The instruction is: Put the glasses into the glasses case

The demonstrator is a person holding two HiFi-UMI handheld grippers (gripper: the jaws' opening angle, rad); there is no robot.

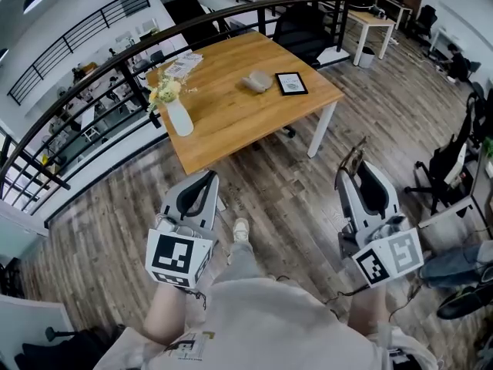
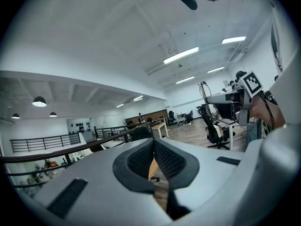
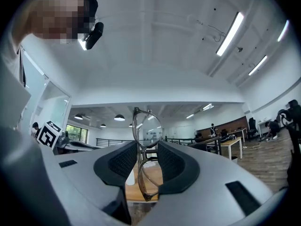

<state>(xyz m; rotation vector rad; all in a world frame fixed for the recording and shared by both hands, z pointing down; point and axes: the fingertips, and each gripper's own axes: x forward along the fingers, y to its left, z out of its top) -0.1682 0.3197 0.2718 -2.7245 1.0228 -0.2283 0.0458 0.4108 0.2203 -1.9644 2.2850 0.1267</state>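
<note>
Pinching the glasses [image 3: 146, 145] at the bridge between the ribbed pads [image 3: 123, 163] of the right gripper [image 3: 146, 164]: jaws drawn in to the frame's thickness, one lens standing above them, the other hanging below. Shut pad against pad on the left gripper [image 2: 153, 160], or very nearly, with nothing held.

Outward from there, in the head view: both grippers held low over the plank floor [image 1: 293, 176], well apart from the wooden table [image 1: 231, 141]. On that table, the grey glasses case [image 1: 258, 81] toward the far side, just beside a small framed picture [image 1: 291, 83]; a white vase of flowers [image 1: 177, 114] near the left corner; papers [image 1: 183, 64] beyond it. Too small to tell whether the case lies open.

Likely trouble ahead: a thin frame gripped at one narrow spot, so prone to pivot or slip when lowered against the case rim; a harder squeeze instead, and risk of bending the bridge. With the case shut, need of the left gripper to open and steady it, or else a light case shoved along the tabletop. Reaching across from the near side, some chance of clipping the vase.
</note>
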